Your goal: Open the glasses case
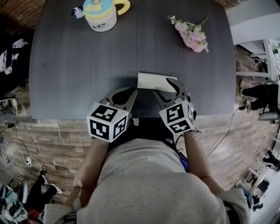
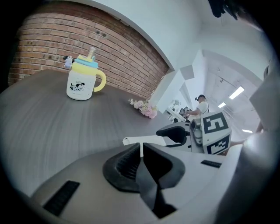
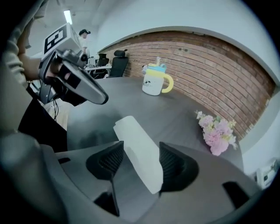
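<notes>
A white glasses case (image 1: 151, 81) lies shut on the dark grey table (image 1: 78, 70), close to its near edge. My right gripper (image 1: 165, 87) is open and tilted down over the case's right part. In the right gripper view the case (image 3: 139, 153) lies lengthwise between the two pads (image 3: 171, 165), with no firm squeeze visible. My left gripper (image 1: 130, 91) sits just left of the case with its jaws together and nothing in them. In the left gripper view the case (image 2: 151, 140) shows as a pale strip right beyond the left gripper's (image 2: 141, 151) tips.
A white mug with a yellow handle and blue lid (image 1: 100, 15) stands at the far left of the table, a small figure (image 1: 78, 12) beside it. A pink flower sprig (image 1: 192, 36) lies far right. The table's front edge (image 1: 65, 117) is just below the grippers.
</notes>
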`<action>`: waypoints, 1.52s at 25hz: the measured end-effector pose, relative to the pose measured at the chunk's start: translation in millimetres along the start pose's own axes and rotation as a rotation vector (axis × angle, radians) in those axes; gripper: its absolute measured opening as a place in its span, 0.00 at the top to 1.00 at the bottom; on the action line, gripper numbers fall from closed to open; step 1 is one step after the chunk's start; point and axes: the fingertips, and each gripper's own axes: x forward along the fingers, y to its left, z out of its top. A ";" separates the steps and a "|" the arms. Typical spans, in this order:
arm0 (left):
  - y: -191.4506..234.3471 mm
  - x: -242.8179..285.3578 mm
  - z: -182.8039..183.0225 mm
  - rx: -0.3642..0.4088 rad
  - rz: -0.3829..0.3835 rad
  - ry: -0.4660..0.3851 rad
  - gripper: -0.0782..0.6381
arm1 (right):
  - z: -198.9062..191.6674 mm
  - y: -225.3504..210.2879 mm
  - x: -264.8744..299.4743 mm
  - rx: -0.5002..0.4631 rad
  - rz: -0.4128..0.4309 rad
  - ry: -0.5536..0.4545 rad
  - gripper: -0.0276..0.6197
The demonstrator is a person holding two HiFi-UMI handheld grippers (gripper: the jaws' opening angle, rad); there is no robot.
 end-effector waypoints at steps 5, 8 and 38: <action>3.0 0.5 -2.4 -0.003 0.024 0.001 0.84 | -8.5 2.6 7.8 -0.083 0.010 0.034 0.54; 3.3 0.7 -3.6 -0.004 0.028 0.001 0.84 | -7.8 2.6 9.5 -0.096 0.014 0.024 0.54; 9.5 12.9 19.2 -0.029 0.076 -0.059 0.84 | 15.0 -33.7 0.9 -0.089 0.068 -0.035 0.82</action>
